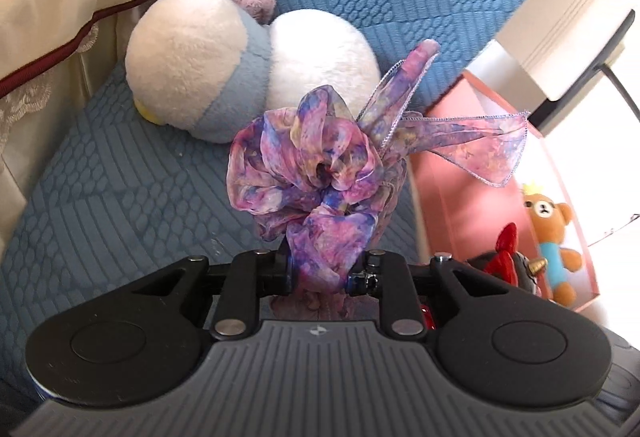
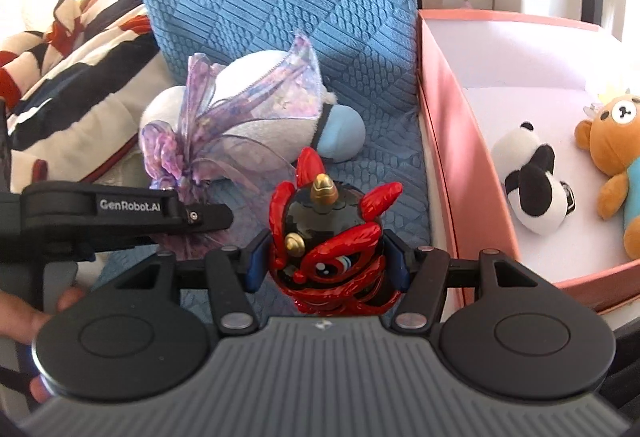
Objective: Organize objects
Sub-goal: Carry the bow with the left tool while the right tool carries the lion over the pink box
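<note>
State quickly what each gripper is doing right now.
Left gripper: closed on the purple chiffon scrunchie.
Right gripper: closed on the red and black lion-dance figurine.

- One sheer purple-pink organza scarf point(image 1: 316, 173), bunched with loose ribbon-like ends.
- One red and black lion-dance figurine point(image 2: 332, 249) with gold horns.
- Three plush toys in all: one large white and pale blue plush point(image 1: 224, 65) on the blue quilted cushion point(image 1: 100, 197), one small panda plush point(image 2: 534, 189), and one orange bear plush point(image 2: 616, 153) in a light blue shirt.
- One pink box point(image 2: 452, 141); the panda and bear lie in it.
- One striped blanket point(image 2: 76, 77).
- Two handheld tools: the left tool point(image 1: 320, 273) and the right tool point(image 2: 326, 265).
</note>
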### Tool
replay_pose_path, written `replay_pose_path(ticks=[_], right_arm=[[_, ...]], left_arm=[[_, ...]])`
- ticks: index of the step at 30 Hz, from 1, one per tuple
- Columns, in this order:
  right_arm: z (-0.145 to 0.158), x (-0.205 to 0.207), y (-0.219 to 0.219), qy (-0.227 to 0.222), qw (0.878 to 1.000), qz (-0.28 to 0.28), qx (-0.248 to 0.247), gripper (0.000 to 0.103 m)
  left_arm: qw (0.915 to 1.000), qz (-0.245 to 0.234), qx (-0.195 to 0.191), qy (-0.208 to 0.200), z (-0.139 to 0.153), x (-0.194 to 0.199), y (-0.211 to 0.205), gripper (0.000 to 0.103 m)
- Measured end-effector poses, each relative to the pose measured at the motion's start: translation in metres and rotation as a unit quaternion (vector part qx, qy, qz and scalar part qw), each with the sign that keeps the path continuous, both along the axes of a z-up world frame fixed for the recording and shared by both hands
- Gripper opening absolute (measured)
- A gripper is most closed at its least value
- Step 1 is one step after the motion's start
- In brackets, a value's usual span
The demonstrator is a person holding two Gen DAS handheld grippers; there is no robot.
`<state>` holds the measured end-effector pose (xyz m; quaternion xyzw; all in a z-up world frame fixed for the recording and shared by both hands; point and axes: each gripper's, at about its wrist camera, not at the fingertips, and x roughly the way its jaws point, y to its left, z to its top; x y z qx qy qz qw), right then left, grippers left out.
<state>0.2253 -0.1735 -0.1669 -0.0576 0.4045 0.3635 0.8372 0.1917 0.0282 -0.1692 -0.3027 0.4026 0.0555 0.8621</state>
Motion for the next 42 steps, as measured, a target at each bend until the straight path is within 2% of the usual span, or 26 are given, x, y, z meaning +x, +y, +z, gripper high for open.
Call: replay_pose_path(ticks=[6,9,13,17,22,24,28,35,42], right_arm=[[0.02,0.008,-0.011,0.005,1.0,0.016,-0.001,0.061],[0.033,0.013,-0.018,0.004,1.0,0.023,0.007,0.061],[0.051,0.022,-0.023,0.009,0.999,0.027,0.017,0.061],[0.069,0.028,-0.028,-0.002,0.999,0.031,0.027,0.061],[0.092,0.04,-0.038,-0.009,0.998,0.036,0.042,0.061],[0.102,0.045,-0.043,-0.012,0.998,0.037,0.049,0.061],[0.118,0.059,-0.052,-0.015,0.998,0.032,0.055,0.061],[0.14,0.086,-0.064,-0.02,0.997,0.032,0.065,0.061],[0.153,0.112,-0.086,-0.014,0.997,0.013,0.08,0.061]], left_arm=[[0.9999,-0.006,0.007,-0.008,0.022,-0.005,-0.013,0.026],[0.9999,-0.008,0.002,0.007,0.032,-0.003,-0.019,0.026],[0.9999,-0.011,-0.01,0.007,0.047,-0.004,-0.024,0.026],[0.9998,-0.018,0.001,-0.002,0.066,-0.002,-0.033,0.026],[0.999,-0.023,-0.034,-0.019,0.093,0.003,-0.038,0.026],[0.9987,-0.027,-0.036,-0.025,0.105,0.008,-0.041,0.026],[0.9982,-0.034,-0.036,-0.033,0.124,0.019,-0.048,0.026],[0.9974,-0.063,-0.029,-0.023,0.158,0.059,-0.068,0.026],[0.9958,-0.073,-0.042,-0.035,0.177,0.093,-0.094,0.026]])
